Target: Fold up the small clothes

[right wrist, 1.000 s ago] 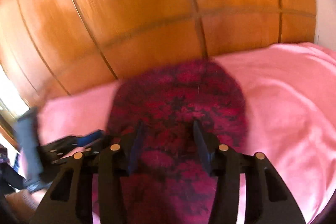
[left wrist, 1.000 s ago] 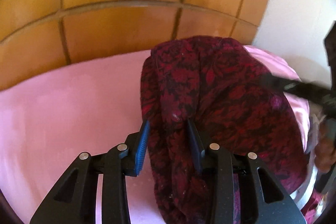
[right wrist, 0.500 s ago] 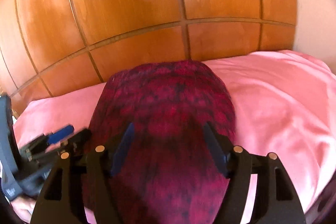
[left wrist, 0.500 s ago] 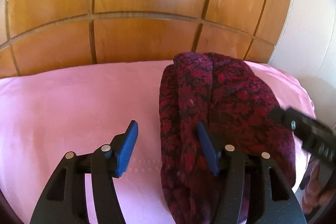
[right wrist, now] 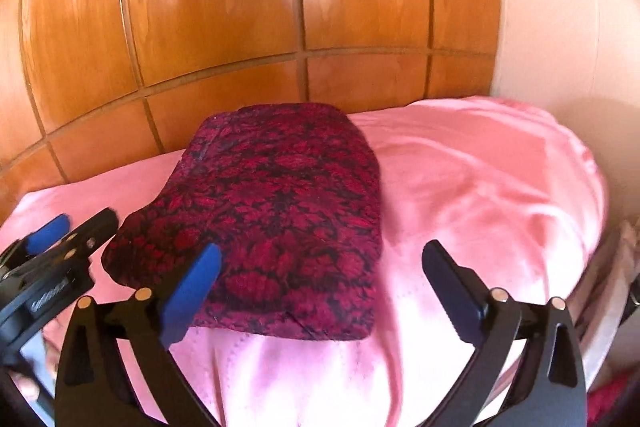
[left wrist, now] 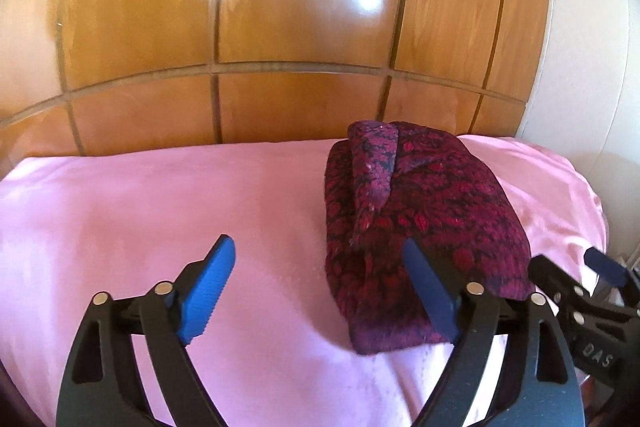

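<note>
Folded dark red floral-patterned knit garment (left wrist: 424, 227) lies flat on the pink bedsheet (left wrist: 160, 227), near the bed's far edge by the glossy orange-brown wooden panel wall (left wrist: 280, 27). In the right wrist view the garment (right wrist: 276, 211) is a neat rectangle; in the left wrist view a folded flap lies along its top.

Left tool (left wrist: 320, 287): jaws wide and opening. Blue pads clear of the fabric, nothing gripped; its right finger overlaps the garment's near edge in view, whether it touches I cannot tell.

Right tool (right wrist: 320, 291): jaws at full spread and opening, nothing gripped. Left pad (right wrist: 192, 291) sits in front of the garment's near left corner, the other finger over bare sheet.

Each tool shows at the edge of the other's view, flanking the garment's near end.
</note>
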The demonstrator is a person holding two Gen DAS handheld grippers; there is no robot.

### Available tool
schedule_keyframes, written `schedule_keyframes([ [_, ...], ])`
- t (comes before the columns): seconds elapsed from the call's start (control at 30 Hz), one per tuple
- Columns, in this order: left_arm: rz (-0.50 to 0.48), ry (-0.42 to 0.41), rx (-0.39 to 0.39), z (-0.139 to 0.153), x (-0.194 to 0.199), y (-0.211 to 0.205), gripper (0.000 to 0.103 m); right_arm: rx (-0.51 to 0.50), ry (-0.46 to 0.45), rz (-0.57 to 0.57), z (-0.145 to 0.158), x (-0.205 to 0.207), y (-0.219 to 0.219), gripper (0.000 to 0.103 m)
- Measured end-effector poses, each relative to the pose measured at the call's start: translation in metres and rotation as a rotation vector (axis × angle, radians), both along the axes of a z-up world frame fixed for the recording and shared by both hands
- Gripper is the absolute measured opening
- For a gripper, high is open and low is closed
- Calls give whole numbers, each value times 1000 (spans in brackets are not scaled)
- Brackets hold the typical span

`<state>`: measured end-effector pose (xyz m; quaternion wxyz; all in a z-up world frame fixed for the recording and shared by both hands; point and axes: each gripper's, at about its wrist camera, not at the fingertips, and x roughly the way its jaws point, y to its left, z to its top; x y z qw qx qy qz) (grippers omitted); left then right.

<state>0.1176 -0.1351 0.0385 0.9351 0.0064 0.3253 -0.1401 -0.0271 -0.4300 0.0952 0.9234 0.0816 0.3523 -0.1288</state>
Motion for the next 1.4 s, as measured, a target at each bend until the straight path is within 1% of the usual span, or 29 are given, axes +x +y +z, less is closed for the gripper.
schedule_keyframes([
  [0.1, 21, 8, -10, 2, -12, 8, 88, -33, -8, -22, 3, -7, 7, 101],
  [0.17, 39, 6, -20, 2, -18, 14, 92, -34, 6, -37, 0, -8, 10, 101],
  [0.23, 57, 10, -32, 3, -25, 21, 92, -33, 17, -43, -4, -12, 16, 101],
  [0.37, 68, 4, -26, 2, -33, 29, 92, -57, 14, -47, -6, -23, 24, 101],
  [0.47, 74, 3, -27, 3, -37, 34, 94, -43, 16, -64, -7, -29, 23, 101],
  [0.57, 80, 2, -23, 2, -39, 36, 94, -18, -4, -102, -6, -36, 19, 101],
  [0.63, 80, 2, -22, 3, -42, 35, 94, -24, -9, -116, -6, -37, 16, 101],
  [0.67, 79, 0, -18, 2, -43, 35, 94, -30, -11, -120, -7, -37, 16, 101],
  [0.77, 72, 2, 1, 1, -44, 32, 99, -46, 10, -111, -11, -32, 14, 101],
  [0.87, 76, 1, 11, -1, -44, 30, 99, -25, 9, -124, -13, -32, 12, 101],
  [1.13, 66, 30, 39, -8, -43, 21, 99, -54, -8, -127, -11, -33, 12, 101],
  [1.27, 71, 36, 54, -10, -39, 19, 99, -26, 3, -122, -10, -20, 6, 101],
  [1.33, 69, 45, 73, -13, -37, 19, 99, -12, 1, -128, -12, -20, 7, 101],
  [1.4, 79, 48, 77, -16, -37, 21, 99, -6, 11, -111, -16, -20, 11, 101],
])
